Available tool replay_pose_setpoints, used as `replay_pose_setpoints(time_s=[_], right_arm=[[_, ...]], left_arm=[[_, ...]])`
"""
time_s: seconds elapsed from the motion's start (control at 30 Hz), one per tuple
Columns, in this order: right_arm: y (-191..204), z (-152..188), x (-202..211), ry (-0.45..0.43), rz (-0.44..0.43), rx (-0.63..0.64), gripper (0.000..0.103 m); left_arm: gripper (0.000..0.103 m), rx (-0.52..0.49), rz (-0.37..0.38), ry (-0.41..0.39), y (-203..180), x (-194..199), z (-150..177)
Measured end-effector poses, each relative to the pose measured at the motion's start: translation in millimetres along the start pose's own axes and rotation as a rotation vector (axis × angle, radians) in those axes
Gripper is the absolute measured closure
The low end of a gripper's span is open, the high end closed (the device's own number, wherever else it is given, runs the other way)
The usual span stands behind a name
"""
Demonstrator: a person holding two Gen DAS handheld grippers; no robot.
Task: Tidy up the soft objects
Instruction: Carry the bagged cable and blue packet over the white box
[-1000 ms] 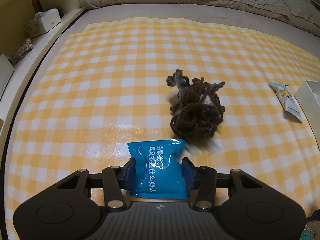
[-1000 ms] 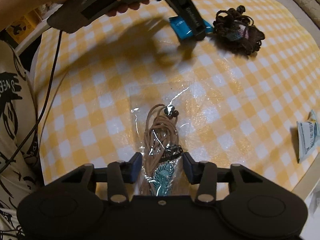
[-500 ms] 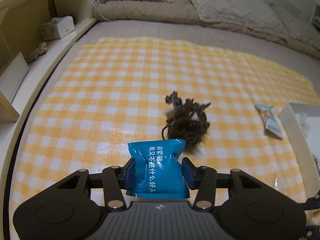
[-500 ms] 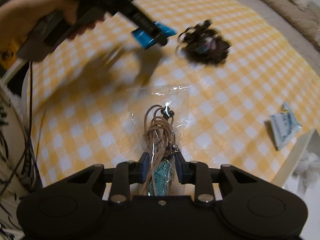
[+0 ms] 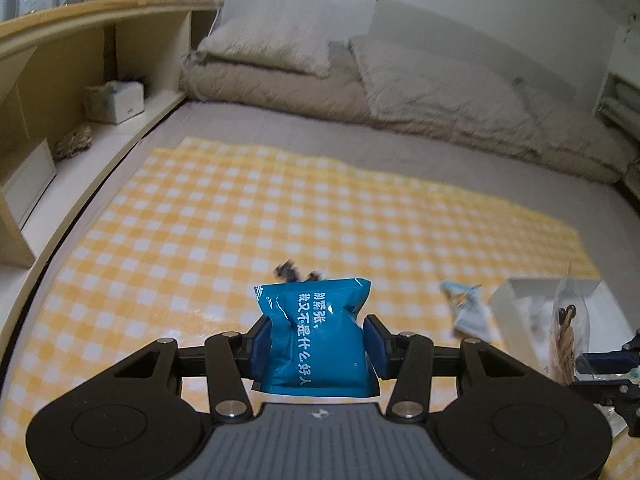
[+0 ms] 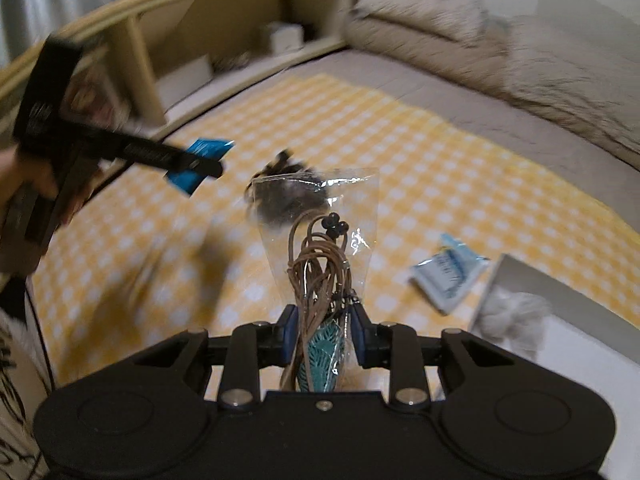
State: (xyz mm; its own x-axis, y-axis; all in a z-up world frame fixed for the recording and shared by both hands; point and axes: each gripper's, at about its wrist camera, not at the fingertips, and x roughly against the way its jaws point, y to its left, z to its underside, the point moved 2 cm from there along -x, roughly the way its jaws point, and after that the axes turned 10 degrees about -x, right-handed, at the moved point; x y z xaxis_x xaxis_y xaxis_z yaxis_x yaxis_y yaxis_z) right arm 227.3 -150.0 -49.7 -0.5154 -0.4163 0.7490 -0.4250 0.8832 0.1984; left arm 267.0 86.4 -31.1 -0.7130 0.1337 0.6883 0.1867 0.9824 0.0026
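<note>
The left gripper (image 5: 315,343) is closed on a blue packet (image 5: 316,340). The packet is puffy and shiny, with white writing on it, and it stands up between the two blue pads, off the cloth. The right gripper (image 6: 322,334) is squeezed tight on a clear bag (image 6: 320,240). Inside the bag there are loops of tan cord (image 6: 316,276), some small dark beads, and a teal feather shape down low by the pads. The bag sticks up and is held in the air.

Just past the grippers is a yellow and white checked cloth (image 5: 240,220) spread over the bed. A dark tangle of yarn (image 6: 280,196) lies on the cloth. The blue packet hides most of it in the left view, and the clear bag is in front of it in the right view. To the right a small pale blue packet (image 6: 444,276) lies flat on the cloth, near a white box (image 6: 568,340) with something grey and fluffy (image 6: 512,316) in it.

Farther back are a beige quilt (image 5: 440,96) and a pillow (image 5: 272,44). On the left is a wooden shelf (image 5: 100,56) with a tissue box (image 5: 116,100) on it
</note>
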Motion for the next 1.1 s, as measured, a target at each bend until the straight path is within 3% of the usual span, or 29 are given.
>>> replay_pose_setpoints(time_s=[0.27, 0.6, 0.83, 1.1], right_arm=[[-45.5, 1.0, 34.0, -0.089, 0.082, -0.142, 0.074], [-101.5, 16.3, 59.2, -0.122, 0.199, -0.291, 0.074], [-133.9, 35.6, 63.3, -0.075, 0.284, -0.383, 0.074], [-163.2, 66.2, 53.4, 0.038, 0.330, -0.468, 0.074]], left_arm=[[0.053, -0.020, 0.095, -0.055, -43.5, 1.6, -14.8], [0.053, -0.075, 0.218, -0.070, -108.5, -12.2, -28.3], [0.053, -0.101, 0.314, -0.041, -157.0, -29.6, -30.7], [0.053, -0.128, 0.418, -0.020, -210.6, -48.5, -29.4]])
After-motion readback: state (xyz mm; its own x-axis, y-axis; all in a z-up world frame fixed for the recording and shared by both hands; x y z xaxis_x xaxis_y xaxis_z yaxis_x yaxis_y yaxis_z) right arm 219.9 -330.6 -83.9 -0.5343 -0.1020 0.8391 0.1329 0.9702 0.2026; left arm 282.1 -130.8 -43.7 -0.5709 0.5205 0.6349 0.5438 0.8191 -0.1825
